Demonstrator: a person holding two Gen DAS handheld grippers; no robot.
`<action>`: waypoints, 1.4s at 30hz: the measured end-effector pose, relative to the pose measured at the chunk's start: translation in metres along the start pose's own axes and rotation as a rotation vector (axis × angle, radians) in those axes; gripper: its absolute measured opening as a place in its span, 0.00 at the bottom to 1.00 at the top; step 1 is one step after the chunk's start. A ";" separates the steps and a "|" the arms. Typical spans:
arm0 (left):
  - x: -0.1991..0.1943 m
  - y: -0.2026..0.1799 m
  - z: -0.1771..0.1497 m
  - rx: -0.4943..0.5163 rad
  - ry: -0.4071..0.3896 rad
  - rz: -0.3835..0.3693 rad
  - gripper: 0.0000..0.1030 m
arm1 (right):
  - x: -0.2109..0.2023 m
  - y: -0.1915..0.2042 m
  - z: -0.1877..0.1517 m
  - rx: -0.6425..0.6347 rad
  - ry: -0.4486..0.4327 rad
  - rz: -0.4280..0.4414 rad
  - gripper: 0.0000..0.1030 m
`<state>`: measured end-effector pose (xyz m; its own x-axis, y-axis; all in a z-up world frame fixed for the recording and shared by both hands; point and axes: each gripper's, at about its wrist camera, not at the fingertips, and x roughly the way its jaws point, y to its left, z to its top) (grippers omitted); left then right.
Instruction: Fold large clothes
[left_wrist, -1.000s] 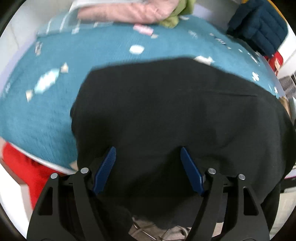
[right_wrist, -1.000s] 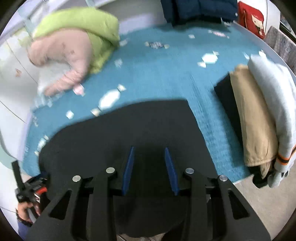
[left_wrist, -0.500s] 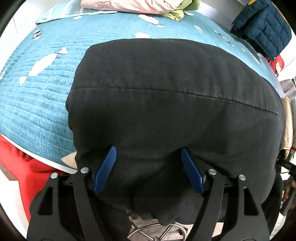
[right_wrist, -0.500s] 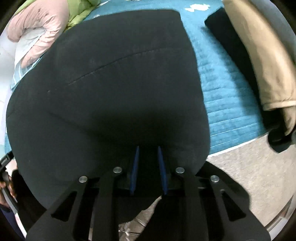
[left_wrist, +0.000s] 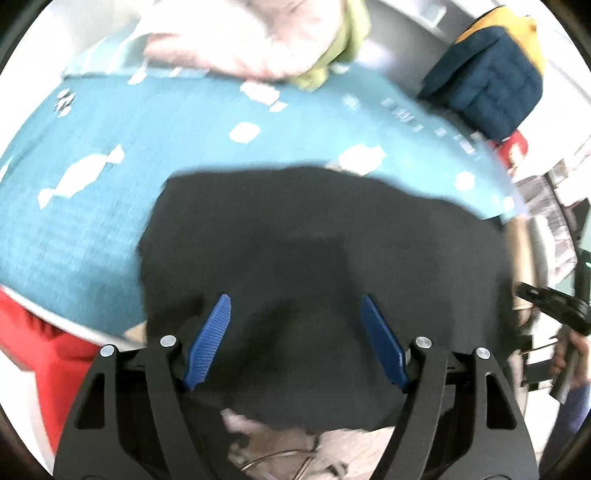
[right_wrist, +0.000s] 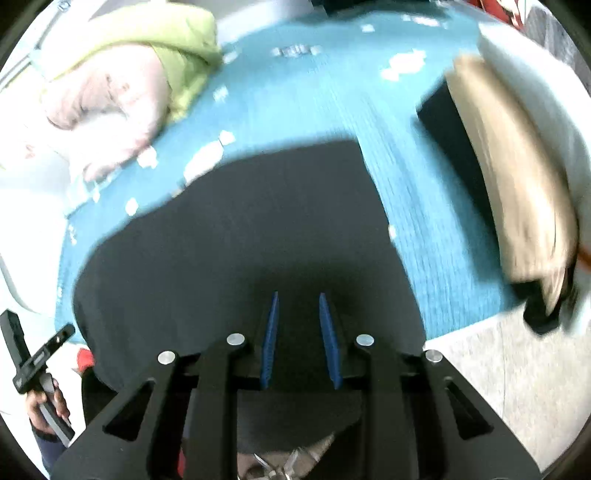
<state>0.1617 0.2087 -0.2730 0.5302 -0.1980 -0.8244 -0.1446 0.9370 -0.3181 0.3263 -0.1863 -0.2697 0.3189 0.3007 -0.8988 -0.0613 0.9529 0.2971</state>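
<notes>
A large black garment (left_wrist: 314, 229) lies spread on the teal bedspread (left_wrist: 92, 221), its near hem hanging over the bed's front edge. My left gripper (left_wrist: 294, 296) hovers over the near part of it, open wide, both ribbed blue pads bare. In the right wrist view the same black garment (right_wrist: 240, 221) fills the middle. My right gripper (right_wrist: 298, 294) stands over its near edge with a narrow gap, and its jaws are opening. Black cloth shows in that gap, but I see no pad pressing on it. Both views are motion-blurred.
A pink jacket (right_wrist: 110, 103) and a green jacket (right_wrist: 155, 40) are heaped at the far side of the bed. Folded beige, pale and black clothes (right_wrist: 517, 177) are stacked at the right. A navy quilted jacket (left_wrist: 487, 85) hangs beyond. A hand (right_wrist: 48, 402) holds the other gripper at lower left.
Half a second ago the black garment bulged close to both cameras. Now both grippers are farther above it and more bedspread shows. The right jaws are narrower than a second ago.
</notes>
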 end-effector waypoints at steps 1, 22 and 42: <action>-0.002 -0.013 0.007 0.009 -0.014 -0.040 0.72 | -0.001 0.005 0.012 -0.004 -0.020 -0.003 0.22; 0.140 -0.148 0.005 0.333 0.093 -0.063 0.72 | 0.117 -0.051 0.082 0.113 0.030 -0.112 0.29; 0.070 -0.077 -0.026 0.131 0.094 -0.136 0.78 | 0.070 0.097 -0.057 -0.166 0.165 0.134 0.26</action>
<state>0.1885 0.1150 -0.3184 0.4562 -0.3454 -0.8201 0.0364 0.9281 -0.3706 0.2886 -0.0703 -0.3226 0.1393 0.4144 -0.8994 -0.2514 0.8933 0.3726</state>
